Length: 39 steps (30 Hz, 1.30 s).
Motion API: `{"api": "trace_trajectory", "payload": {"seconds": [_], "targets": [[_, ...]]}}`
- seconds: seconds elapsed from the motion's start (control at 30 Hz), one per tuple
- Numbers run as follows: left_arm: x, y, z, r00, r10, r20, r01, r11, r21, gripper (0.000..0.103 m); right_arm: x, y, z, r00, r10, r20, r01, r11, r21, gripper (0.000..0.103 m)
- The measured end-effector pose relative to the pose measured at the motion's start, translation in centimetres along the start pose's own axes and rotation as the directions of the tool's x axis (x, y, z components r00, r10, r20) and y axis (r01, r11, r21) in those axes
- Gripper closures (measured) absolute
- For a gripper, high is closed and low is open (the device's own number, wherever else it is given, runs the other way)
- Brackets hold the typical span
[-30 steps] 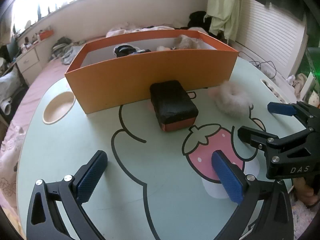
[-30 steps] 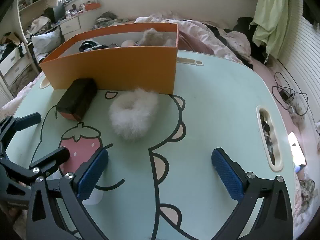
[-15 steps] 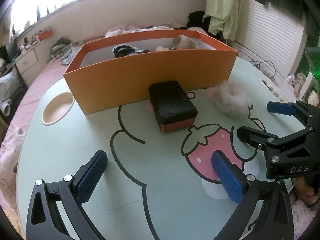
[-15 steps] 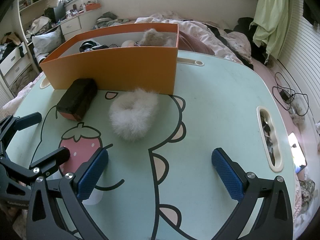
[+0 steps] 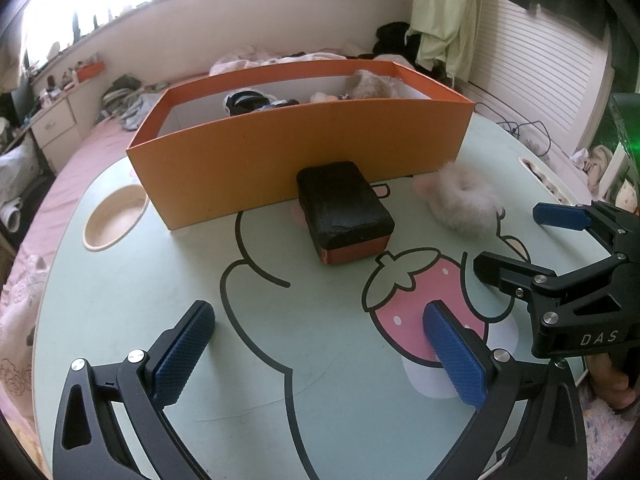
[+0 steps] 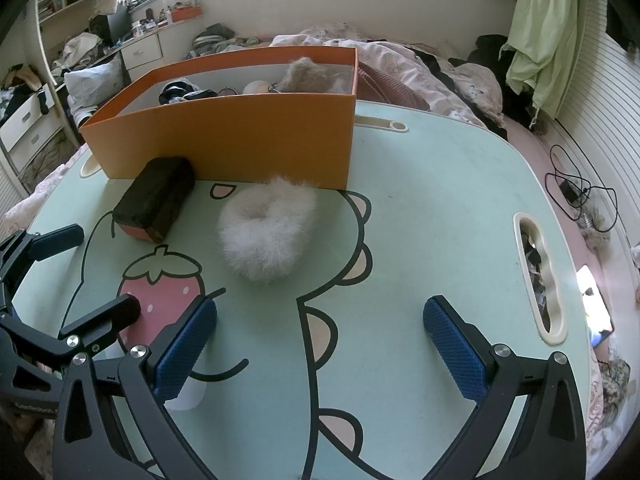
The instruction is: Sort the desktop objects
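The left tool (image 5: 318, 346) hangs low over the pale green bench (image 5: 120, 320) with its blue pads spread wide and nothing between them. Straight ahead of it lies the black case (image 5: 344, 210), red along its near edge, its far end up against the orange box (image 5: 296, 152); whether they touch I cannot tell. The box stands open behind it, and some dark and furry things lie inside. Ahead and to the right of the left tool, and just ahead-left of the right tool (image 6: 320, 346), the white fluffy scrunchie (image 6: 268, 234) rests flat on the bench, near the box's front wall. The right tool is also spread wide and empty, hanging beside the left tool over the printed strawberry (image 6: 158, 284).
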<state>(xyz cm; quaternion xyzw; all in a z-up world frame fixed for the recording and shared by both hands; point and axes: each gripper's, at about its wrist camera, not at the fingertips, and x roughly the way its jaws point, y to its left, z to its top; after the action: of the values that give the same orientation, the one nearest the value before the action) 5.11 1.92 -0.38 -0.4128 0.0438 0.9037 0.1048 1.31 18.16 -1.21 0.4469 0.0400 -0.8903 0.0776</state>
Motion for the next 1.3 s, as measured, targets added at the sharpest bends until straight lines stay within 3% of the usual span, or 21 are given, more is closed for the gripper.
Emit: {"api": "trace_trajectory", "payload": {"seconds": [0.63, 0.77, 0.9, 1.1, 1.17, 1.23, 1.27, 1.3], "targets": [[0.1, -0.1, 0.2, 1.000, 0.003, -0.011, -0.003, 1.000, 0.001, 0.000, 0.0, 0.0, -0.1, 1.000, 0.001, 0.001, -0.001, 1.000, 0.000, 0.000], [0.0, 0.6, 1.5, 0.999, -0.047, -0.014, 0.046, 0.996, -0.073, 0.000, -0.1, 0.0, -0.1, 1.000, 0.001, 0.001, -0.001, 1.000, 0.001, 0.000], [0.0, 1.8, 3.3, 0.999, -0.029, 0.028, 0.034, 0.984, -0.173, 0.000, -0.1, 0.0, -0.1, 1.000, 0.001, 0.001, -0.001, 1.000, 0.000, 0.000], [1.6, -0.1, 5.6, 1.000, -0.024, 0.010, 0.025, 0.991, -0.130, 0.000, -0.1, 0.0, -0.1, 1.000, 0.001, 0.001, -0.001, 1.000, 0.000, 0.000], [2.3, -0.7, 5.7, 1.000, -0.009, -0.009, 0.008, 0.994, -0.107, 0.004, -0.1, 0.0, -0.1, 1.000, 0.001, 0.001, -0.001, 1.000, 0.001, 0.000], [3.3, -0.8, 5.5, 0.999, 0.004, -0.046, -0.008, 0.995, -0.099, 0.022, -0.1, 0.0, -0.1, 1.000, 0.001, 0.001, -0.001, 1.000, 0.001, 0.000], [3.5, -1.0, 5.4, 0.999, 0.037, -0.038, -0.040, 0.996, -0.076, 0.024, -0.1, 0.0, -0.1, 1.000, 0.001, 0.001, -0.001, 1.000, 0.001, 0.000], [3.3, -0.9, 5.1, 0.998, 0.052, -0.032, -0.053, 0.997, -0.060, 0.036, -0.1, 0.0, -0.1, 1.000, 0.001, 0.001, -0.001, 1.000, 0.001, 0.000]]}}
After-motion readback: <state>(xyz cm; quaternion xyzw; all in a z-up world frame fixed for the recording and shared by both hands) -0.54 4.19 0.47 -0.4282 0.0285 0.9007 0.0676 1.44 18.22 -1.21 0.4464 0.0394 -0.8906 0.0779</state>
